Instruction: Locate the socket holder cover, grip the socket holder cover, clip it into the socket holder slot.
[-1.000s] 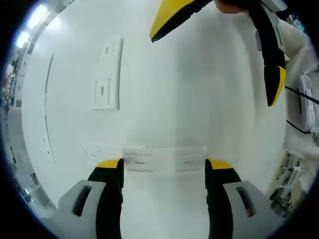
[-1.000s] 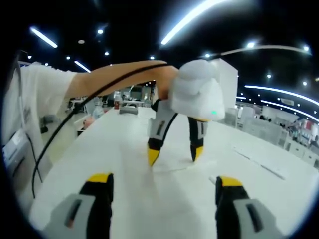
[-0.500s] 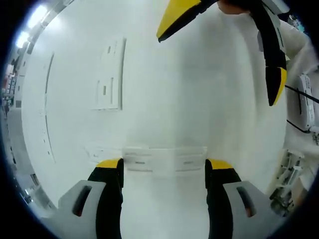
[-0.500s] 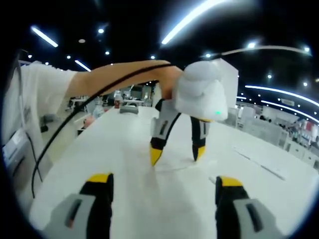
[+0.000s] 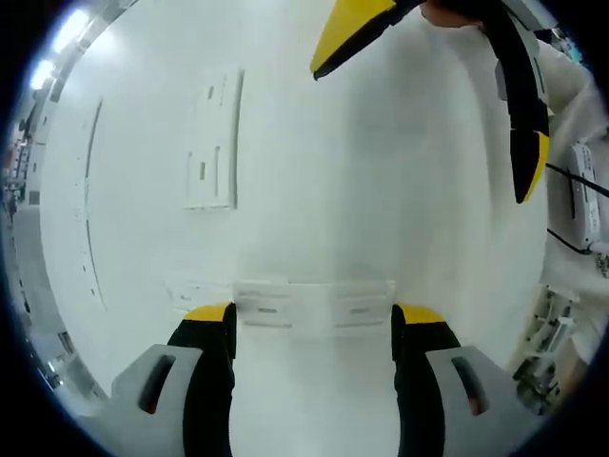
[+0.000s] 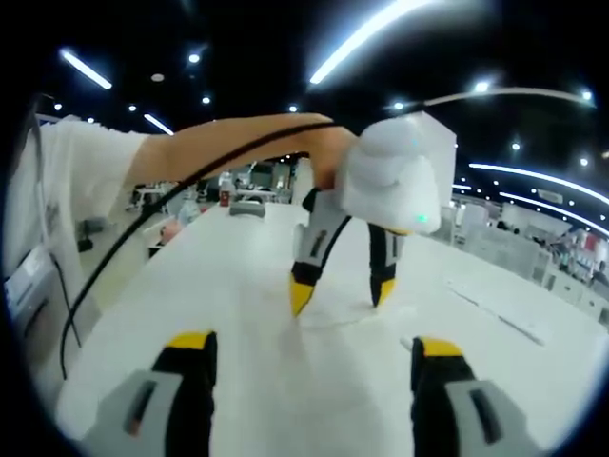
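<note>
Left gripper view: the left gripper stands over the white bench, jaws wide, with a white cover lying flat between the tips. A second white plate lies farther off. The right gripper hangs above, jaws spread.

Right gripper view: the right gripper is wide and holds nothing. The left gripper points down at the bench, the cover barely visible beneath it.
</note>
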Demonstrator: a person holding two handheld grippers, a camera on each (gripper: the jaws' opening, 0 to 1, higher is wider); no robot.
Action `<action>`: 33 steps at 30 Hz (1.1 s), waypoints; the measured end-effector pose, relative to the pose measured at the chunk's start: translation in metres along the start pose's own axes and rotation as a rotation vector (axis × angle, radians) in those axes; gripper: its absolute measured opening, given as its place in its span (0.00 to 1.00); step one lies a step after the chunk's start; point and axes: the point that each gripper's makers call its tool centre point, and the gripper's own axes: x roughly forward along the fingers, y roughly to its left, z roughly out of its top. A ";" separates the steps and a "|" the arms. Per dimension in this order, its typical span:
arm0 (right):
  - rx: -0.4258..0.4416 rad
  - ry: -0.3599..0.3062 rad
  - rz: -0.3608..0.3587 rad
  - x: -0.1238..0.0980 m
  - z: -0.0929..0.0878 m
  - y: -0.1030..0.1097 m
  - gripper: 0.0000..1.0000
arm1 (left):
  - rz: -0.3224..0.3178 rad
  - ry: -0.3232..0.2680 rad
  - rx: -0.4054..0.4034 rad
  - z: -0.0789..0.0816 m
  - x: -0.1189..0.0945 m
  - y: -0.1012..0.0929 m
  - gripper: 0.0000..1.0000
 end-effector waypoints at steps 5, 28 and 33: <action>0.003 0.002 -0.001 0.000 -0.001 0.000 0.84 | 0.003 0.004 0.000 0.000 0.000 0.004 0.65; 0.000 0.000 0.002 0.000 -0.001 0.001 0.84 | -0.001 0.017 -0.009 0.000 0.000 0.011 0.65; 0.000 0.002 0.005 0.000 -0.001 0.003 0.84 | -0.001 0.021 -0.010 0.000 0.000 0.012 0.65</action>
